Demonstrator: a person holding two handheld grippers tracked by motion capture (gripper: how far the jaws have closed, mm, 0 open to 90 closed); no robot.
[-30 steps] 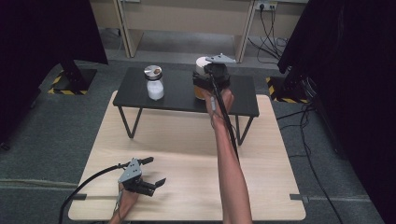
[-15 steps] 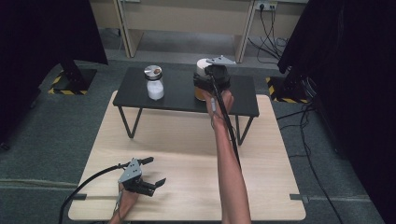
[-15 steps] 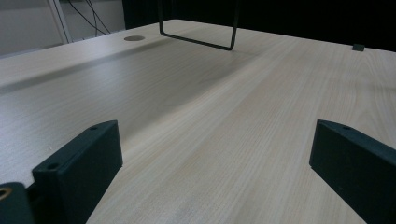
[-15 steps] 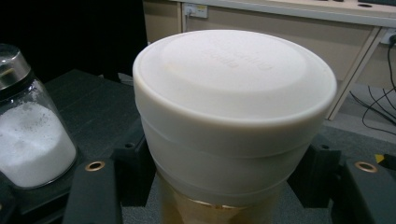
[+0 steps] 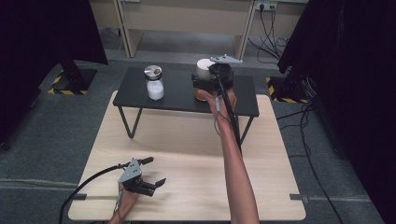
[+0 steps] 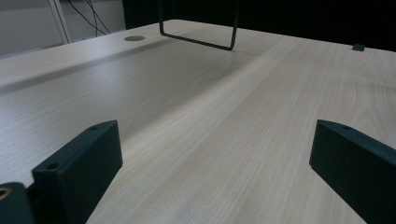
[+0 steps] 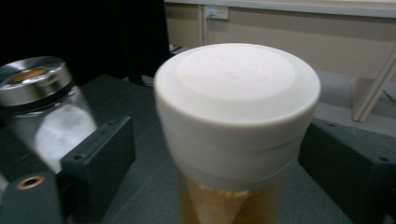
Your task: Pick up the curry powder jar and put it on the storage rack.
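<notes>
High view: nearest, the left gripper (image 5: 156, 183) rests on the wooden table (image 5: 187, 154), jaws spread and empty. Farther off stands the black stand (image 5: 182, 91). On it, the right gripper (image 5: 201, 84) has its jaws spread either side of the white-lidded jar (image 5: 204, 70), not touching it. A steel-lidded jar (image 5: 154, 83) stands leftward. Nothing has shifted since earlier.

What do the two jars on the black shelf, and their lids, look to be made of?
Left jar: clear glass or plastic, transparent with white contents; its lid looks like polished metal, mirror-bright. Right jar: clear walls showing amber contents, glass or plastic unclear; its white lid looks like matte moulded plastic, smooth with faint embossed lettering.
</notes>
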